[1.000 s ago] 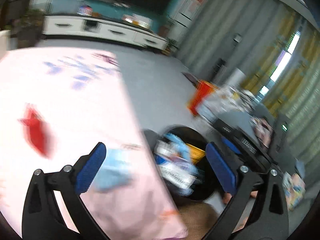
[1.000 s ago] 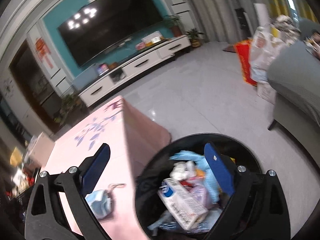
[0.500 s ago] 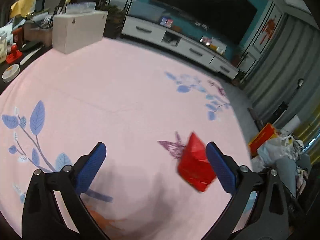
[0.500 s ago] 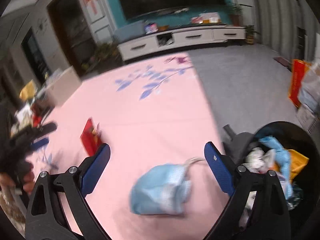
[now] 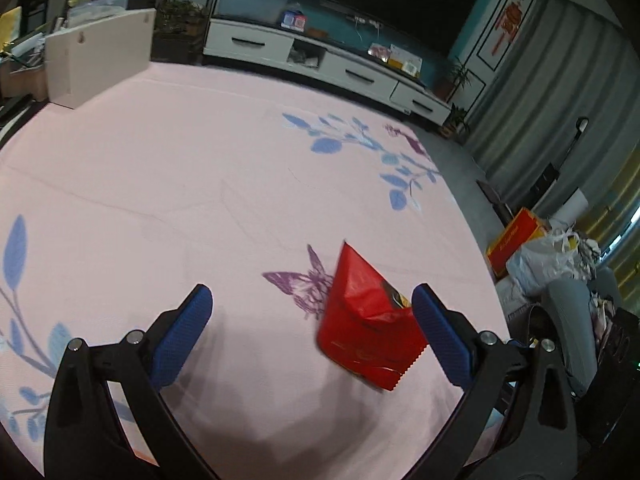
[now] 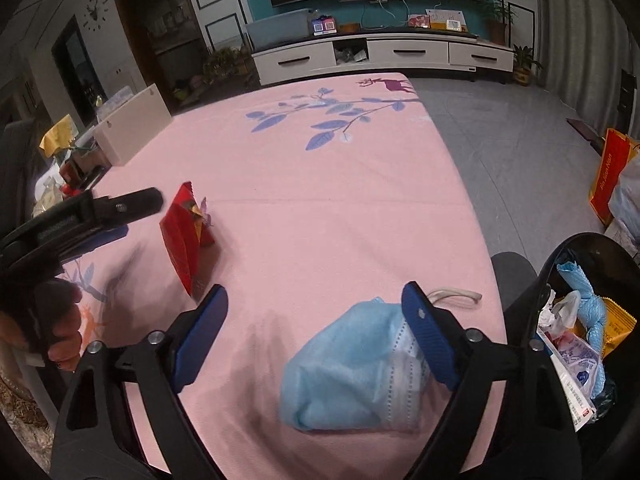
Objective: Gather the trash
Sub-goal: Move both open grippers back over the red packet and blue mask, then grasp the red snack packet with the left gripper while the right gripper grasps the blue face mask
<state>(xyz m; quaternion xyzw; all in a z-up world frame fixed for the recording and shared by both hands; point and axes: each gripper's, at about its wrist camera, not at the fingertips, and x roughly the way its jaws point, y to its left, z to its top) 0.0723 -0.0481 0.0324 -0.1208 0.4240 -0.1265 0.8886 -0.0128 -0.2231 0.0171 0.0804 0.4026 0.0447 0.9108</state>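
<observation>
A red snack wrapper [image 5: 366, 320] stands crumpled on the pink tablecloth [image 5: 200, 184], just inside the right finger of my open left gripper [image 5: 312, 320]. It also shows in the right wrist view [image 6: 185, 236], with the left gripper [image 6: 92, 216] beside it. A blue face mask [image 6: 352, 368] lies near the table's front edge, against the right finger of my open right gripper [image 6: 314, 328]. A black trash bin [image 6: 580, 320] with several pieces of trash stands on the floor right of the table.
A white box [image 5: 100, 56] sits at the table's far left corner. A white TV cabinet [image 6: 384, 56] lines the far wall. Red boxes and bags [image 5: 532, 244] lie on the grey floor to the right. A grey sofa [image 5: 568, 320] is near the bin.
Both grippers swung left from the bin to the table. The left now frames the red wrapper closely; the right has closed in on the blue mask. Both stayed open.
</observation>
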